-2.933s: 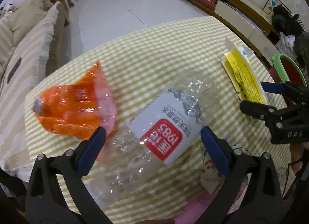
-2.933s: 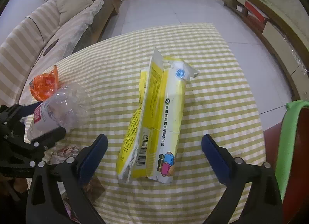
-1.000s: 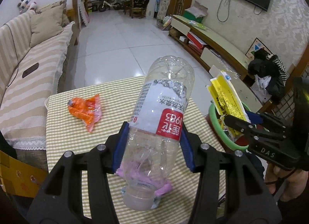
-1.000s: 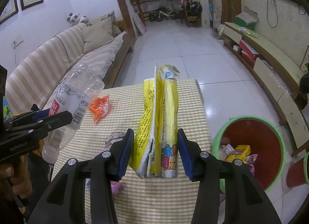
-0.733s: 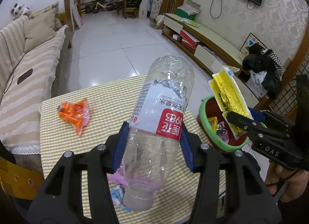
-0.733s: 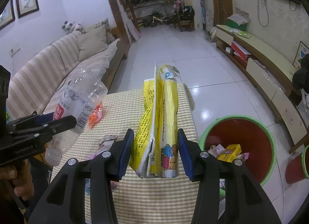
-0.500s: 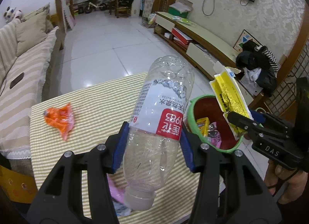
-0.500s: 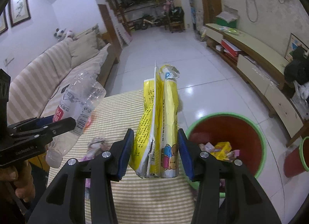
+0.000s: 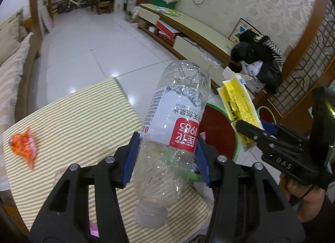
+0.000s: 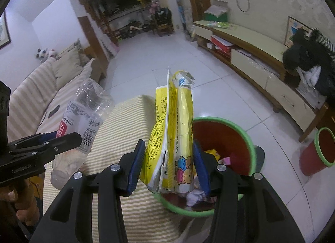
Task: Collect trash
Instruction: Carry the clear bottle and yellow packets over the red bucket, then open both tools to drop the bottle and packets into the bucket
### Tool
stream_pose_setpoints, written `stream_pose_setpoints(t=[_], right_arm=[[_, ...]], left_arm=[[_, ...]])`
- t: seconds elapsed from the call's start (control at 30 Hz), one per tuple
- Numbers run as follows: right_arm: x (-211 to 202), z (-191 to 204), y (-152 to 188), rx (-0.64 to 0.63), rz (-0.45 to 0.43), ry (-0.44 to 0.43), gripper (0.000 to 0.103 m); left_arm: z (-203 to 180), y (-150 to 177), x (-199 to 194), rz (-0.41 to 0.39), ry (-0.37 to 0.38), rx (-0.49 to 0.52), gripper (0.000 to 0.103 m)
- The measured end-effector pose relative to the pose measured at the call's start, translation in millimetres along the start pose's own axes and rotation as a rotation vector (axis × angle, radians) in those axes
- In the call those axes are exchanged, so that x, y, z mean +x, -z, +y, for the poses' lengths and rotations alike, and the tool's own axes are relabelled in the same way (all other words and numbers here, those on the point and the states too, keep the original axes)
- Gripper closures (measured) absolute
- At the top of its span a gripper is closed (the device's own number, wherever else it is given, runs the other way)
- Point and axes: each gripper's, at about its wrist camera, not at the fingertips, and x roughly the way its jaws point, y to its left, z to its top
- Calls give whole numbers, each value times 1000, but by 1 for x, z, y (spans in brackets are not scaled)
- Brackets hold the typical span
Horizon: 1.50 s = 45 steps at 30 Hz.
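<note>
I carry the bottle (image 9: 174,138) clamped in my left tongs (image 9: 166,160) and the carton (image 10: 174,138) clamped in my right tongs (image 10: 167,164), both past the table's (image 9: 79,117) edge, nearing the bin (image 10: 250,138) for dropping.

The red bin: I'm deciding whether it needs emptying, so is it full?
Not full: the red bin holds only scattered scraps low inside; its inner wall shows bare.

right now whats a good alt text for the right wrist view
The right tool grips a torn yellow carton upright, just over the near rim of a green-rimmed red bin with trash inside. At left, the left tool holds a clear plastic bottle above the striped table.
</note>
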Motion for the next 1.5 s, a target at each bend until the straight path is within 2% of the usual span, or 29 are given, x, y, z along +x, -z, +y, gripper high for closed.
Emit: stream_pose_setpoints(t=[0.2, 0.63, 1.1, 1.17, 1.2, 1.23, 1.3, 1.37, 1.5], right_arm=[[11, -31, 4, 45, 24, 20, 58], [44, -62, 10, 94, 82, 46, 58], [63, -73, 17, 109, 114, 69, 58], [65, -74, 18, 112, 122, 76, 54], [65, -72, 19, 119, 120, 83, 53], [65, -72, 19, 123, 123, 81, 50], [65, -70, 19, 119, 124, 80, 48], [63, -68, 19, 120, 116, 79, 38], [59, -62, 16, 117, 107, 85, 25]], left_arm=[[-24, -8, 30, 46, 33, 28, 54], [-34, -6, 88, 148, 85, -13, 54], [-36, -4, 116, 177, 122, -37, 54], [-36, -5, 119, 183, 128, -41, 47], [-34, -5, 119, 180, 124, -50, 30], [-31, -5, 118, 172, 121, -61, 21], [-27, -6, 115, 159, 127, -83, 20], [-23, -7, 112, 153, 122, -92, 16], [-15, -8, 98, 121, 97, -101, 9]])
